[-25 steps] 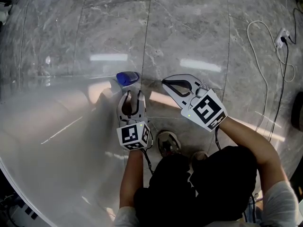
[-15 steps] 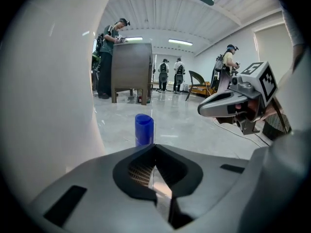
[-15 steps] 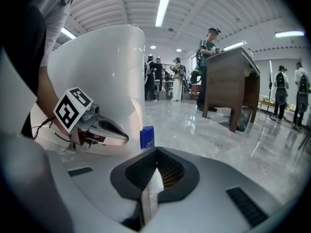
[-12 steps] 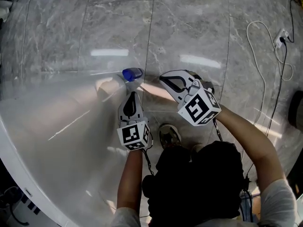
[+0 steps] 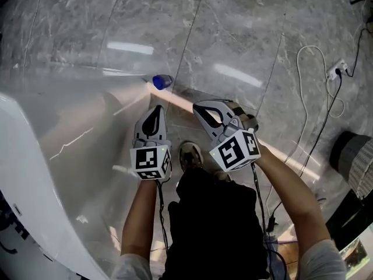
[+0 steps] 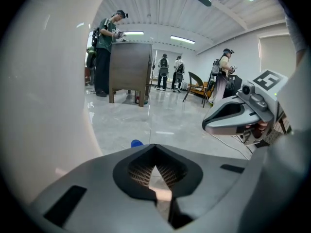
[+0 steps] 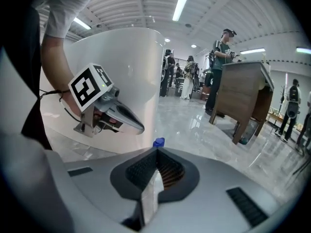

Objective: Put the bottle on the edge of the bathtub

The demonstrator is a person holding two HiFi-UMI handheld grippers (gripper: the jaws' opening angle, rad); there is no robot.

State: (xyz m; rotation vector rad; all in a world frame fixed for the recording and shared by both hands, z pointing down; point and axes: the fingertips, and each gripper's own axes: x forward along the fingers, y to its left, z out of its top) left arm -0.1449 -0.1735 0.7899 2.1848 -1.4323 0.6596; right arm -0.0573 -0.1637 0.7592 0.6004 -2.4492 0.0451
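**Bottle down by the tub, both grippers empty**

Bottle (image 5: 161, 81) (only the blue cap shows clearly) stands far, against the bathtub (image 5: 26, 174) wall; floor or ledge under it, cannot tell. Left gripper (image 5: 155, 111) sits just near of it, jaws closed on nothing. Right gripper (image 5: 199, 107), to the right, likewise. Judgement: draw both straight toward the near side, with no sideways sweep past the cap.

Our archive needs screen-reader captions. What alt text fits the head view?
Seen from above, a person holds the left gripper and right gripper, both shut and empty, over a grey floor; a blue-capped bottle sits ahead at the white bathtub's edge.
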